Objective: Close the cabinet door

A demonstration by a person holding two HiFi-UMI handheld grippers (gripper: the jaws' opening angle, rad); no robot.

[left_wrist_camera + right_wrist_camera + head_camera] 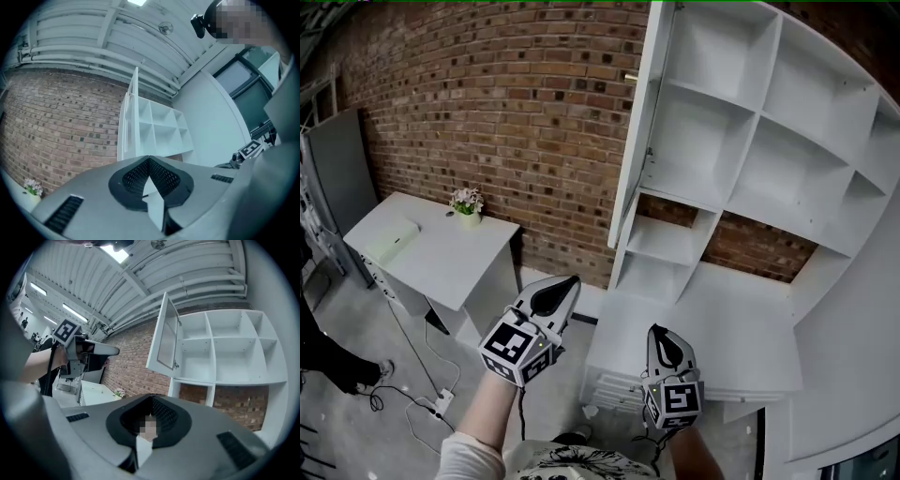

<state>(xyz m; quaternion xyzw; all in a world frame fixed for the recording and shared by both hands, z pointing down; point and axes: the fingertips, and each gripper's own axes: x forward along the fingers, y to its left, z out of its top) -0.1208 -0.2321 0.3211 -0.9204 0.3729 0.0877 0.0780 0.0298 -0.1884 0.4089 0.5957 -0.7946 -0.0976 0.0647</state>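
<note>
cabinet door open, both grippers pressed together, empty
the cabinet door stands swung out from the left edge of the white cabinet, in front of the brick wall. the left gripper and right gripper are below the cabinet, clear of the door, jaws together on nothing.

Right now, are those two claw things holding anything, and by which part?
Nothing is held. The left gripper and the right gripper both have jaws shut and empty, and neither touches the open cabinet door.
</note>
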